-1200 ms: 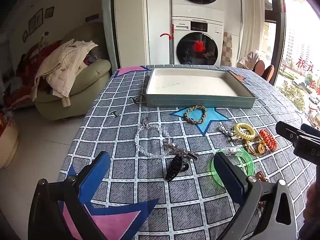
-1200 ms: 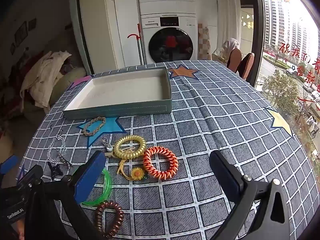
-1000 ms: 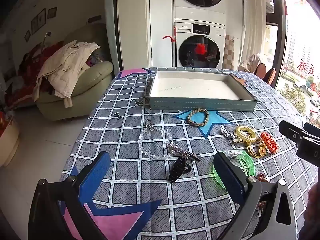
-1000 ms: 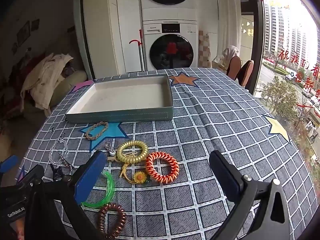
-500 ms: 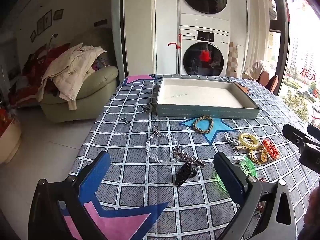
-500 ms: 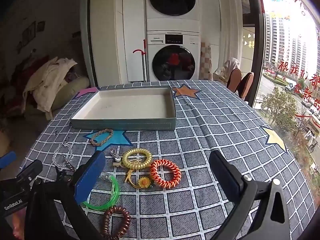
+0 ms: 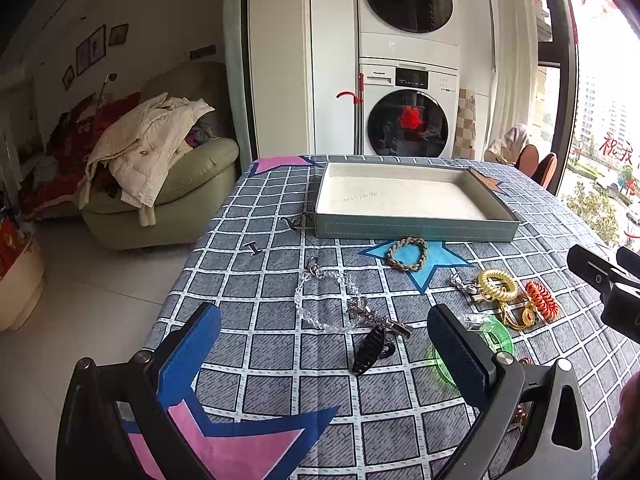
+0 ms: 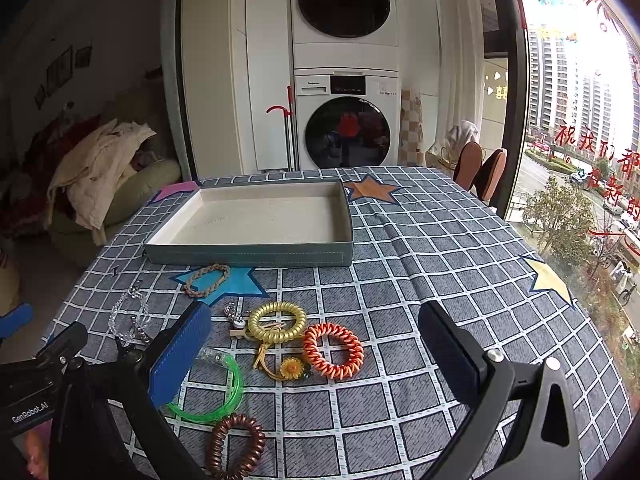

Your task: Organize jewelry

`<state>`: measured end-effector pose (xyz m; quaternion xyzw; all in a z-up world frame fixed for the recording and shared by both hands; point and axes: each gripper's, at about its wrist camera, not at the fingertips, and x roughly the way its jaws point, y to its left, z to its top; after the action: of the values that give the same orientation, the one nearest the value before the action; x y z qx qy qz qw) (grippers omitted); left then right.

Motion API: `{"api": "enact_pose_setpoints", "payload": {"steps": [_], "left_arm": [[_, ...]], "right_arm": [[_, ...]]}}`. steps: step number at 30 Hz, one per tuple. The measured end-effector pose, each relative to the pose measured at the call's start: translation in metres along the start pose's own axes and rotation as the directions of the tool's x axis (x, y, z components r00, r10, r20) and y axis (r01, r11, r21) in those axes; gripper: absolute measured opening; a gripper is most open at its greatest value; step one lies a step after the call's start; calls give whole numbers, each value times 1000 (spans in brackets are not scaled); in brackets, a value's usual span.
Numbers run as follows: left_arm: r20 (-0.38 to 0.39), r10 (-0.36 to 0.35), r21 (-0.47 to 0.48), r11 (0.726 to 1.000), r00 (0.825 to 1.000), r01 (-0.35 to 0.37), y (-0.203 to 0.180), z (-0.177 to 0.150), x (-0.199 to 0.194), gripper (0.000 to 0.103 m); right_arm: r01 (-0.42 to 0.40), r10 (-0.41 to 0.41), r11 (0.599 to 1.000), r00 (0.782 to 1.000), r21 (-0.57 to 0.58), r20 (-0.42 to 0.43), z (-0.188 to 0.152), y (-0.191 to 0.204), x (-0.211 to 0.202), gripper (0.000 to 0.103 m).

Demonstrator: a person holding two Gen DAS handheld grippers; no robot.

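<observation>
**Both tongs spread above the scattered jewelry**

Through my left wrist camera, the left gripper (image 7: 320,344) hangs released, its blue pads wide apart and grasping nothing. Between them on the checked tablecloth (image 7: 248,280) lie a clear bead chain (image 7: 320,304) and a black hair clip (image 7: 370,350), near each other. A green bangle (image 7: 496,336) sits partly behind the right pad. Further back a braided bracelet (image 7: 407,254) rests on a blue star, just in front of the empty tray (image 7: 412,230). To the right are a yellow coil band (image 7: 498,284) and an orange coil band (image 7: 542,300). The right gripper (image 7: 612,280) pokes in at the edge.

Through my right wrist camera, the right gripper (image 8: 316,348) is likewise released and empty. Between its pads sit the yellow coil band (image 8: 277,322) and orange coil band (image 8: 333,350), nearly touching, with a small sunflower charm (image 8: 292,368) below them. The green bangle (image 8: 216,392) lies by the left pad, a brown coil band (image 8: 236,446) nearest me. The tray (image 8: 252,258) stands beyond, nothing in it.
</observation>
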<state>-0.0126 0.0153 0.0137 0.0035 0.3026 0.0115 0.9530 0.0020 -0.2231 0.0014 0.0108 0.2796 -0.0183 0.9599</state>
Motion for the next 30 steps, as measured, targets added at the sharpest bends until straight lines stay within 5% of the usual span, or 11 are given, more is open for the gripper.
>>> {"api": "enact_pose_setpoints", "payload": {"steps": [30], "left_arm": [[8, 0, 1, 1000, 1000, 0, -1, 0, -1, 103]], "right_arm": [[-12, 12, 1000, 1000, 7, 23, -1, 0, -1, 103]]}}
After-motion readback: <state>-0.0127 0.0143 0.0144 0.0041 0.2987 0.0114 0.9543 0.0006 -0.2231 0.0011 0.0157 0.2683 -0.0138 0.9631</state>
